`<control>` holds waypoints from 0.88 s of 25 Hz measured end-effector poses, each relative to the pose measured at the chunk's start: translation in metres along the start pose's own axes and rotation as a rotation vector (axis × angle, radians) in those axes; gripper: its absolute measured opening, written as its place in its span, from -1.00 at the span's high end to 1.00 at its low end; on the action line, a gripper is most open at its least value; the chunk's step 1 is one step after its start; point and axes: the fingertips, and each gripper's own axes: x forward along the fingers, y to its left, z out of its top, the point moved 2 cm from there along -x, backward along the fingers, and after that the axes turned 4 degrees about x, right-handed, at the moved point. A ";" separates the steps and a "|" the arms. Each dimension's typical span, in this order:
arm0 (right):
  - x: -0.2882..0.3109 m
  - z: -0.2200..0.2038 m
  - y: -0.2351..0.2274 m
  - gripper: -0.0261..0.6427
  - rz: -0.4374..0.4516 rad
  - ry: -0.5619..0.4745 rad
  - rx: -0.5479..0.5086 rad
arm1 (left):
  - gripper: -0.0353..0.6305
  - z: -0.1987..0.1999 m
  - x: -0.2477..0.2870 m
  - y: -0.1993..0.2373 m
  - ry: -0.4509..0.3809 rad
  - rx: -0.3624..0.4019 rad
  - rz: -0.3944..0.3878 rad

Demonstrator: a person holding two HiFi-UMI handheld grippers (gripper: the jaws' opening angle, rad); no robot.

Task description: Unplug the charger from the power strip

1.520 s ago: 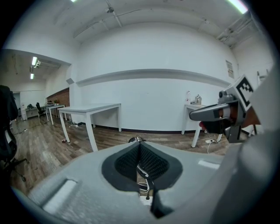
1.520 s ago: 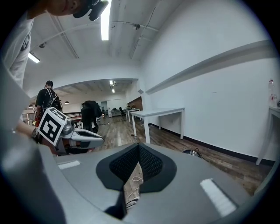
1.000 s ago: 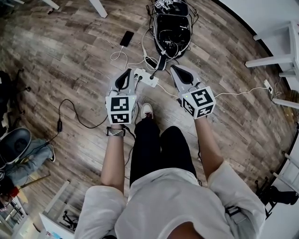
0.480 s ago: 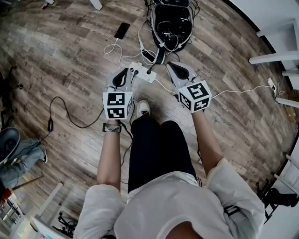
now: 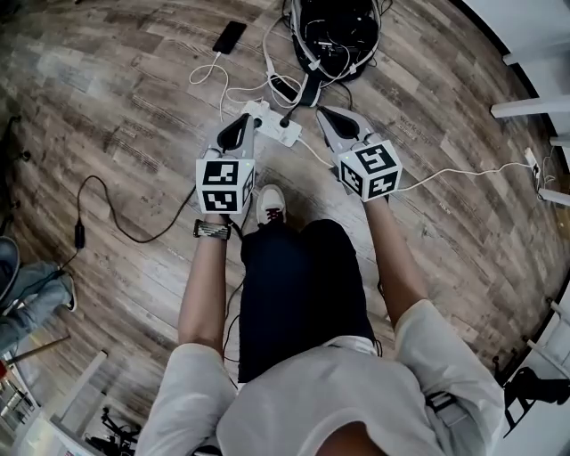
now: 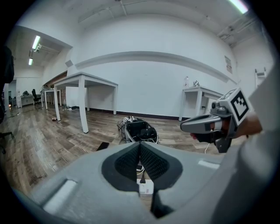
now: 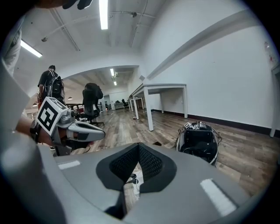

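One wide wood floor (image 5: 125, 107) carries everything here, with no raised surface in play. An open black bag (image 5: 334, 27) full of cables lies on it at the far edge of the head view. Nearer the person, the left tongs (image 5: 236, 134) and right tongs (image 5: 334, 125) hang above the floor to either side of the white power strip (image 5: 272, 125), apart from it. Each gripper view shows its pads pressed together with nothing between them, so both tongs are closed and empty.

The strip lies flat just ahead of the person's shoe, and it shows below the closed pads in the left gripper view (image 6: 145, 187). A dark phone (image 5: 230, 36) rests well off to the left on a white cable. Smallest is the charger (image 5: 286, 119), a black plug that stands in the strip's far end, its lead running toward the bag.

This looks like the approach, with no grip made yet. The next move likely calls for one pair of tongs to open and close on the plug body. The other would need to pin the strip down so the pull goes straight up.
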 end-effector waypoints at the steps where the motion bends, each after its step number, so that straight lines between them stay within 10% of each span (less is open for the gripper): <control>1: 0.005 -0.012 -0.002 0.92 -0.002 0.001 0.008 | 0.88 -0.011 0.006 -0.002 0.006 0.007 -0.007; 22: 0.089 -0.169 -0.042 0.92 0.003 0.051 0.062 | 0.77 -0.174 0.099 -0.015 0.039 -0.020 -0.063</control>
